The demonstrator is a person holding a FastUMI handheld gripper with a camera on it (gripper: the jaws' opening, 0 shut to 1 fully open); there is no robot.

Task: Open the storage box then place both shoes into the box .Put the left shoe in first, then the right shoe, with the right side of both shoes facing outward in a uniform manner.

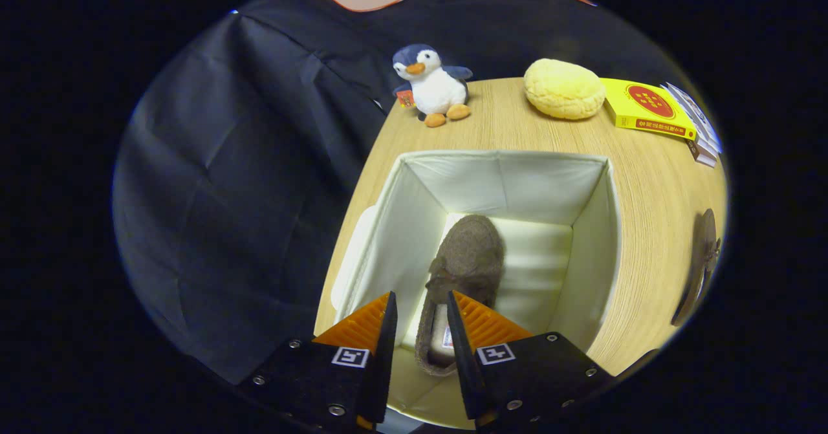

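- While I hover over the open storage box (420, 227), my gripper (420, 311) sits half open, holding nothing.
- Brown slipper (466, 259) lies inside; second shoe (702, 259) at the desk's (647, 195) right edge.

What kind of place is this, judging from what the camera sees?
Probably a staged booth for recording household tasks: a wooden table before a black cloth wall, holding props such as a plush penguin. The gripper hovers open above the storage box.

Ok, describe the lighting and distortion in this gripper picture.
Gripper view: fisheye bends the light wooden table edge; the white fabric storage box floor is brightly lit around the brown felt shoe; the open tool hovers over its heel; the second shoe is dim and stretched.
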